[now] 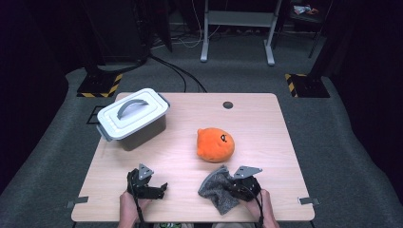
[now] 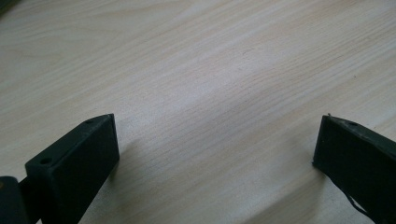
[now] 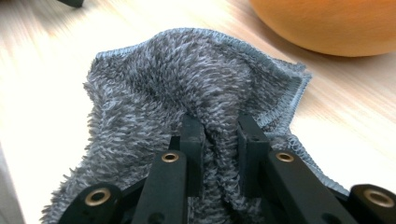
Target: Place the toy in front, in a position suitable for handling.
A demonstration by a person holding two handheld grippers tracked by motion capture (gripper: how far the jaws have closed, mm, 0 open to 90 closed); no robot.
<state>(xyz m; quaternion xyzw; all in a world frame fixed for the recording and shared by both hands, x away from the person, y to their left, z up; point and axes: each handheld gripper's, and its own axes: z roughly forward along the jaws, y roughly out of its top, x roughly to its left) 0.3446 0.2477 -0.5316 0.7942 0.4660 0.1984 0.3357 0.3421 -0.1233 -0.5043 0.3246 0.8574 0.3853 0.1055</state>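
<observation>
The grey cloth (image 1: 217,188) lies bunched near the front edge of the wooden surface (image 1: 266,128), at about five o'clock from its middle, and a ridge of its fuzzy pile is pinched between the fingers (image 3: 192,140) of the right gripper (image 1: 236,184), which are clamped on that fold; in the right gripper view the cloth (image 3: 187,79) rises in a hump just past the fingertips, its stitched hem running along the far edge. Just beyond the cloth, toward twelve o'clock from it and near but not touching, sits the round orange plush toy (image 1: 215,144). The left gripper (image 1: 157,189) rests at about seven o'clock from the surface's middle, well apart from the cloth, with its fingers (image 2: 74,163) spread wide over bare wood and nothing between them. Farther out, at about ten o'clock, stands a grey lidded box (image 1: 133,115) with a handle on its white lid.
</observation>
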